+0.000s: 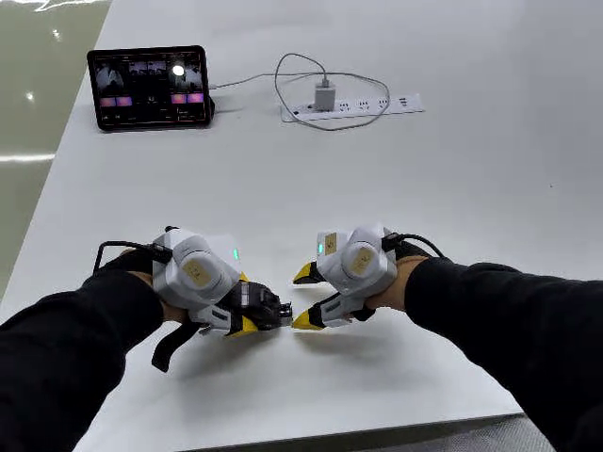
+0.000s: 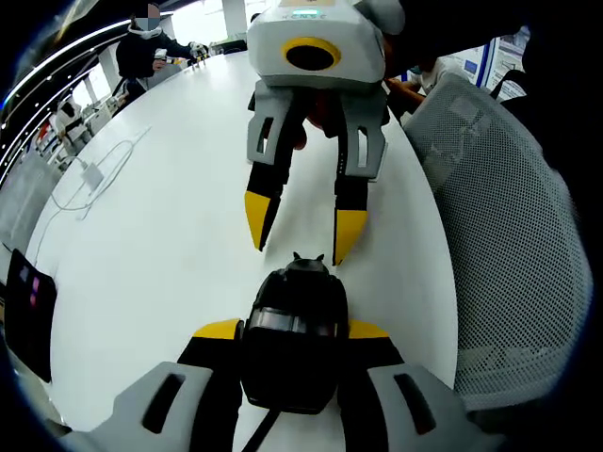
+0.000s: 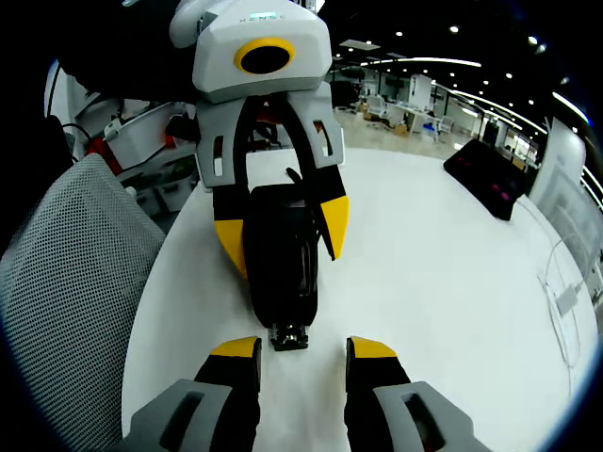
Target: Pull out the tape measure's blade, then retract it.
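A black tape measure (image 1: 265,307) is held just above the white table (image 1: 311,188), and my left gripper (image 1: 246,303) is shut on its case. In the left gripper view the case (image 2: 294,353) sits between my yellow-tipped jaws, with the blade's end pointing away. My right gripper (image 1: 303,298) faces it from the right, open, with its tips on either side of the case's nose. In the right gripper view the blade's end tab (image 3: 289,336) lies at the case mouth, between my open right gripper (image 3: 303,350) jaws and untouched by them.
A tablet (image 1: 151,87) with a lit screen stands at the far left. A white power strip (image 1: 353,106) with a charger and a looped cable lies at the back. The table's front edge is close to both arms, and a mesh chair (image 2: 509,235) stands beside it.
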A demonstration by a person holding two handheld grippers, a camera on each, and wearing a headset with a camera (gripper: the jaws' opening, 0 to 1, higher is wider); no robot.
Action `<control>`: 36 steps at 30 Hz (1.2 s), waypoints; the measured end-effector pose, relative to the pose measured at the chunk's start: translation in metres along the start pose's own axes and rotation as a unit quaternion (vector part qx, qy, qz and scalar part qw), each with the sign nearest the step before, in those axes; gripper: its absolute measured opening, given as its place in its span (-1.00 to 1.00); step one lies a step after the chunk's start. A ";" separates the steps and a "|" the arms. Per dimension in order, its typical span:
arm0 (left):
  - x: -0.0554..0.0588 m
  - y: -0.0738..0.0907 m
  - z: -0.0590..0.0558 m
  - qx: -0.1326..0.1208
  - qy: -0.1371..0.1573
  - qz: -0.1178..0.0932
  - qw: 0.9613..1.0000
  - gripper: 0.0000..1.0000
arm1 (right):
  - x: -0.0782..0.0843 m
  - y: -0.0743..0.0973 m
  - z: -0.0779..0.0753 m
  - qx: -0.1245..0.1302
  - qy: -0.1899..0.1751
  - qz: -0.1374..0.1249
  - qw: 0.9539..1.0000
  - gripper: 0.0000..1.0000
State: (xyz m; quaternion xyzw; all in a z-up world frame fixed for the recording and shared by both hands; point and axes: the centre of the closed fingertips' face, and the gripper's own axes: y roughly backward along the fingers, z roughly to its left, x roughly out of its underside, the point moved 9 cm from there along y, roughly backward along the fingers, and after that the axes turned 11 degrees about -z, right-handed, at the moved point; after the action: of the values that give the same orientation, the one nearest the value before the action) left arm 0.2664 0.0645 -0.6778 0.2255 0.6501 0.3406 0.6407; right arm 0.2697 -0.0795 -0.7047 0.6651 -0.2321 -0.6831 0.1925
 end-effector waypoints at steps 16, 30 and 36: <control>0.001 0.000 0.000 0.002 -0.001 -0.004 1.000 -0.34 | 0.000 -0.016 0.003 -0.025 0.022 0.018 0.999 -0.73; 0.002 0.000 -0.001 0.003 -0.003 -0.008 1.000 -0.34 | -0.002 -0.016 0.002 -0.030 0.018 0.030 0.999 -0.80; 0.002 0.000 -0.001 -0.002 -0.003 -0.009 1.000 -0.34 | -0.002 -0.016 0.003 -0.028 0.023 0.030 0.999 -0.81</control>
State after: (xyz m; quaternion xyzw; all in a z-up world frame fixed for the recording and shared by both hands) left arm 0.2649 0.0662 -0.6791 0.2199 0.6494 0.3356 0.6460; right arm 0.2671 -0.0646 -0.7122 0.6678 -0.2282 -0.6675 0.2374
